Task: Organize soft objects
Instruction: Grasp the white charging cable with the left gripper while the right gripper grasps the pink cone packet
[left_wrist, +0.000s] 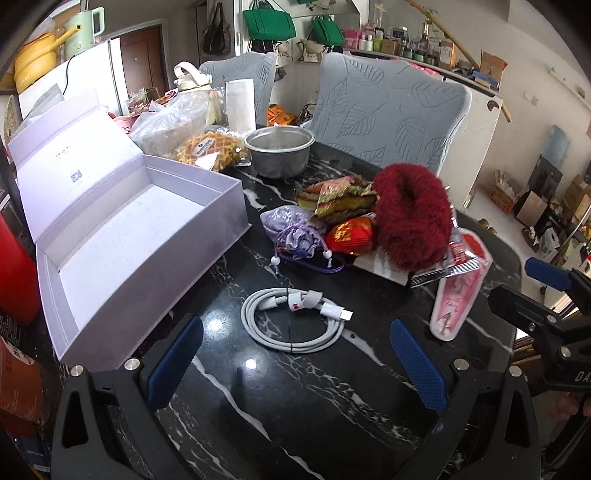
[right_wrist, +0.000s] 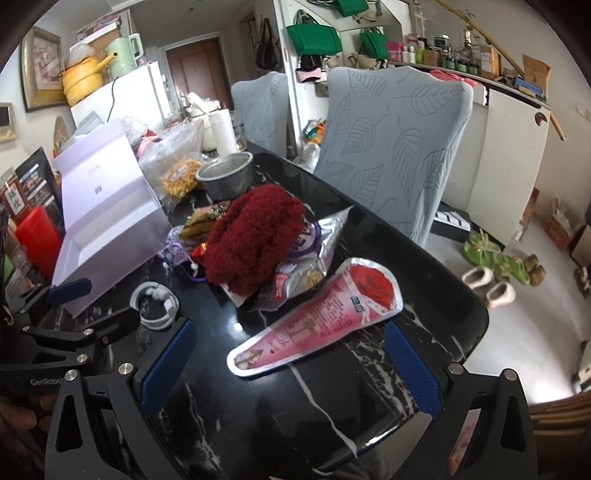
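Nearest the left tongs lies a coiled white charging cable, flat on the black marble-veined table and just ahead of the wide-spread blue pads; these tongs hold nothing and touch nothing. The right tongs stand equally wide apart, with the narrow end of a pink cone-shaped foil snack packet lying between the pads but apart from both; they too are empty.

Beyond the cable sits a lilac satin drawstring pouch with beaded cords, and beside it a shiny red-and-gold wrapped packet. Just past these rises a fluffy dark-red plush piece, resting on silver foil packets, with a green-and-orange patterned fabric bundle behind it.

To the left, the open pale-lilac cardboard box stands with its lid tipped back, and its interior shows bare. As I judge it, the sorting has hardly begun: every soft thing lies out on the table and none is in the box.
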